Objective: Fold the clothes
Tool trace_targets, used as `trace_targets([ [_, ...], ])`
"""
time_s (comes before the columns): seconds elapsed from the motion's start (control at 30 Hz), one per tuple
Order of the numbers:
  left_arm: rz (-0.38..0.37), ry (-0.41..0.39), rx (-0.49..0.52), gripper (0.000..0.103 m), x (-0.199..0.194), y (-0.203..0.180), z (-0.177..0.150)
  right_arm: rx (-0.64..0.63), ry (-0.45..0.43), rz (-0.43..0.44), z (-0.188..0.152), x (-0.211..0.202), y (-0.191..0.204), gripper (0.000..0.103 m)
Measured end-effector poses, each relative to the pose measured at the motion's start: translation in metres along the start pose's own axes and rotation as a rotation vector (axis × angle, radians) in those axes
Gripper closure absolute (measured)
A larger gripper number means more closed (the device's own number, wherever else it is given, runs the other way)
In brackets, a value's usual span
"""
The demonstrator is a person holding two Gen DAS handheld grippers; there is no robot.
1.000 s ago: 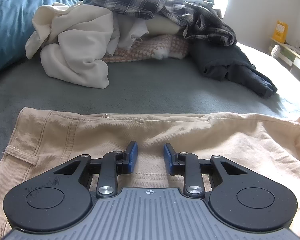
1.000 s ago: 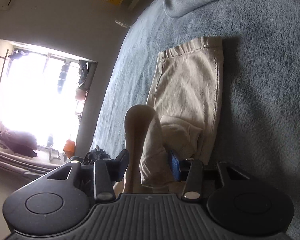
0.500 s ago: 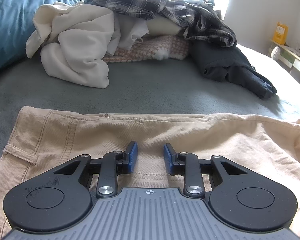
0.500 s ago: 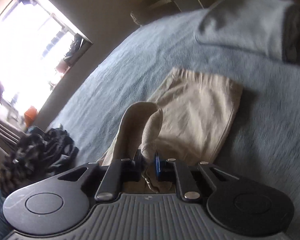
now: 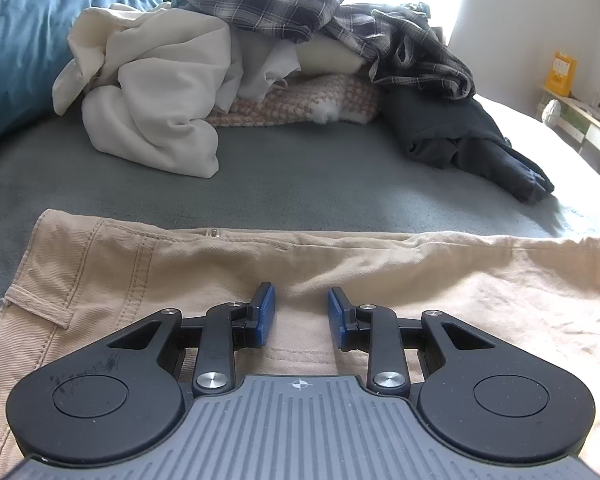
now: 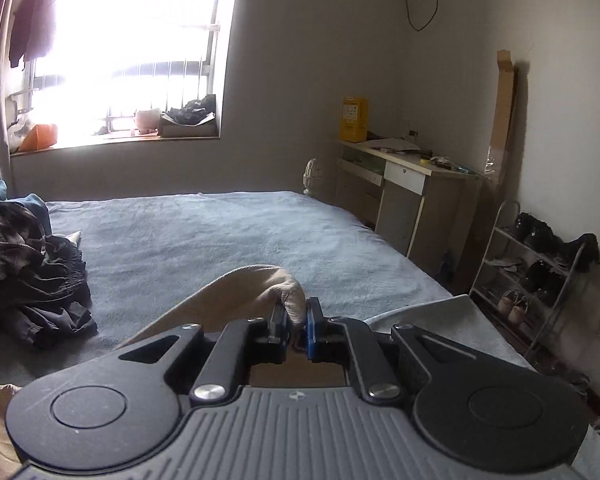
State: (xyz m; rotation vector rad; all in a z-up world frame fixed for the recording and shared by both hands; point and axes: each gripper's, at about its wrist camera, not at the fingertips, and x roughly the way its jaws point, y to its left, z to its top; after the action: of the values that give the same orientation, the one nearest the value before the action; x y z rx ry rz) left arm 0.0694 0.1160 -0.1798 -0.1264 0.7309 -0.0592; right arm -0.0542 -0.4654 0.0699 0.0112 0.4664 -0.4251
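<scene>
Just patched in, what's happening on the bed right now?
A person is folding beige trousers on the bed. The right gripper, jaws just closed, pinches a fold of the trousers and holds it up. The left gripper rests open over the waistband end. Unfolded clothes wait behind.

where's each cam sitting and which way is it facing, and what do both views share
Left wrist: sits on the left gripper, low over the beige trousers lying on the bed, facing the clothes pile; its fingers stand apart, pressing on nothing.
Right wrist: sits on the right gripper, raised, facing across the bed toward the window and desk; its fingers have just been closing and pinch a fold of the trousers.
Shared: the trousers, the bed, the plaid shirt and the yellow box.
</scene>
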Motion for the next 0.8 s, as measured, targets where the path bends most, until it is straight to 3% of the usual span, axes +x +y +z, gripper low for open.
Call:
trace_targets([
  [0.13,-0.003,-0.002,0.007,0.074,0.000,0.000,0.000,0.063,0.070,-0.029,0.001,0.010,-0.024,0.094],
  [0.33,0.001,0.000,0.016,0.074,0.003,-0.001,0.002,0.152,0.241,-0.040,-0.023,0.083,-0.040,0.094],
  [0.6,0.022,-0.001,0.059,0.073,0.005,-0.006,0.002,-0.041,0.367,-0.068,-0.040,0.184,-0.001,0.094],
  [0.8,0.034,-0.007,0.078,0.073,0.006,-0.008,0.000,-0.086,0.449,-0.068,-0.057,0.229,0.011,0.094],
])
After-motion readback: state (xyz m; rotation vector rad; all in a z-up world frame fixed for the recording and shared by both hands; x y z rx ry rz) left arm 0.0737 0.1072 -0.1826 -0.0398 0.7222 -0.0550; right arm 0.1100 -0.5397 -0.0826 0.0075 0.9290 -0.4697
